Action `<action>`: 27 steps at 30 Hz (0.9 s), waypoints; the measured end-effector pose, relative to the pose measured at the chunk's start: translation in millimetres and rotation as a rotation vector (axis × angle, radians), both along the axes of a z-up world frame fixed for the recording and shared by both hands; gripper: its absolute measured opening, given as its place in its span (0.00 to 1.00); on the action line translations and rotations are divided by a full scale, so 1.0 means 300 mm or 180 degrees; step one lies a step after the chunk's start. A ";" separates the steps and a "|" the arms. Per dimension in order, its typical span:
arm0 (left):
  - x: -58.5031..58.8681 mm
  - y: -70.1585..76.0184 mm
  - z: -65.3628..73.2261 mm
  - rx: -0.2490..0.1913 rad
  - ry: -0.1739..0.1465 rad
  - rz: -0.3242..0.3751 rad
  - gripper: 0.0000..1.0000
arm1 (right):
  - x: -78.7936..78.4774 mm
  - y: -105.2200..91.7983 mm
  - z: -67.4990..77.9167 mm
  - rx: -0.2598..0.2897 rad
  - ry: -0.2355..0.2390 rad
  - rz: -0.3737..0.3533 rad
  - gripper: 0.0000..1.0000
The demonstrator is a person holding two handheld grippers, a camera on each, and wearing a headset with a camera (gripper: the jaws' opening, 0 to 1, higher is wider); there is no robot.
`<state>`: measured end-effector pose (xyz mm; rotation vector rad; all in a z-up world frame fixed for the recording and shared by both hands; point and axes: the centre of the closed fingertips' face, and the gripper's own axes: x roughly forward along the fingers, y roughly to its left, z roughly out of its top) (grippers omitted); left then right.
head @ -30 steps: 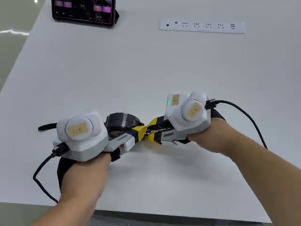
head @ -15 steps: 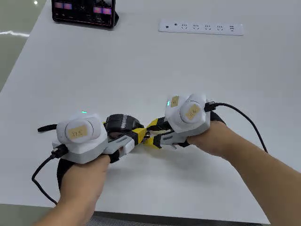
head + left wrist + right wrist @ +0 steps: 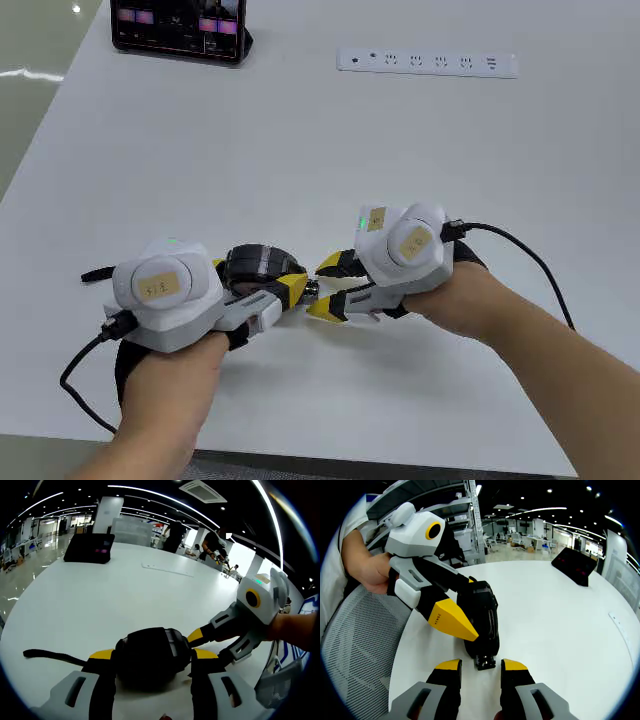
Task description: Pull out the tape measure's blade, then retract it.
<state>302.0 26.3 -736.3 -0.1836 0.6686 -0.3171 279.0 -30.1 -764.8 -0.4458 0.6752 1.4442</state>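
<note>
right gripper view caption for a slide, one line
The left gripper clamps the black tape measure on the white table; right gripper open, jaws either side of its blade tip.

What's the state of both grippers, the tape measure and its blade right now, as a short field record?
left gripper: shut on the tape measure, jaws on either side of its black case
right gripper: open, yellow tips flanking the blade end, not clamped
blade: no drawn-out length visible
support: case appears to rest on the white table
far edge: power strip, tablet
</note>
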 end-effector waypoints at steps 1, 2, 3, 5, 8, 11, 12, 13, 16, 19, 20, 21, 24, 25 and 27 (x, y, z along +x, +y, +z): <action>-0.002 0.001 0.003 0.0004 -0.0007 -0.0008 0.56 | -0.001 -0.002 0.003 0.0012 -0.0014 -0.0022 0.31; -0.007 0.001 0.004 0.0018 -0.0011 -0.0041 0.55 | -0.004 -0.007 0.004 0.0019 -0.0032 -0.0039 0.33; -0.008 0.001 0.009 0.0006 -0.0027 -0.0054 0.56 | -0.008 -0.009 0.005 0.0025 -0.0025 -0.0050 0.34; -0.008 0.001 0.023 -0.0023 -0.0079 -0.0075 0.57 | -0.005 -0.013 0.013 0.0063 -0.0091 -0.0114 0.39; -0.011 0.003 0.036 0.0019 -0.0117 -0.0134 0.56 | -0.013 -0.019 0.021 0.0109 -0.0072 -0.0177 0.43; -0.013 0.000 0.054 0.0010 -0.0182 -0.0189 0.57 | -0.019 -0.024 0.027 0.0132 -0.0067 -0.0206 0.46; -0.015 -0.002 0.059 0.0034 -0.0201 -0.0228 0.57 | -0.021 -0.028 0.028 0.0126 -0.0082 -0.0217 0.46; -0.017 -0.002 0.059 0.0035 -0.0197 -0.0241 0.57 | -0.023 -0.031 0.030 0.0130 -0.0080 -0.0226 0.47; -0.022 -0.001 0.062 0.0055 -0.0224 -0.0306 0.58 | -0.028 -0.042 0.040 0.0167 -0.0056 -0.0305 0.50; -0.036 -0.005 0.069 0.0096 -0.0247 -0.0413 0.58 | -0.035 -0.050 0.054 0.0223 -0.0080 -0.0347 0.51; -0.040 -0.006 0.069 0.0111 -0.0241 -0.0445 0.59 | -0.036 -0.055 0.054 0.0216 -0.0085 -0.0360 0.53; -0.044 -0.006 0.071 0.0116 -0.0243 -0.0465 0.59 | -0.036 -0.060 0.054 0.0215 -0.0083 -0.0368 0.53; -0.057 -0.005 0.082 0.0098 -0.0221 -0.0520 0.59 | -0.036 -0.077 0.069 0.0263 -0.0078 -0.0444 0.58; -0.060 -0.004 0.085 0.0104 -0.0224 -0.0542 0.59 | -0.038 -0.082 0.070 0.0264 -0.0052 -0.0459 0.59; -0.067 -0.003 0.094 0.0113 -0.0249 -0.0603 0.60 | -0.039 -0.096 0.074 0.0245 -0.0096 -0.0469 0.60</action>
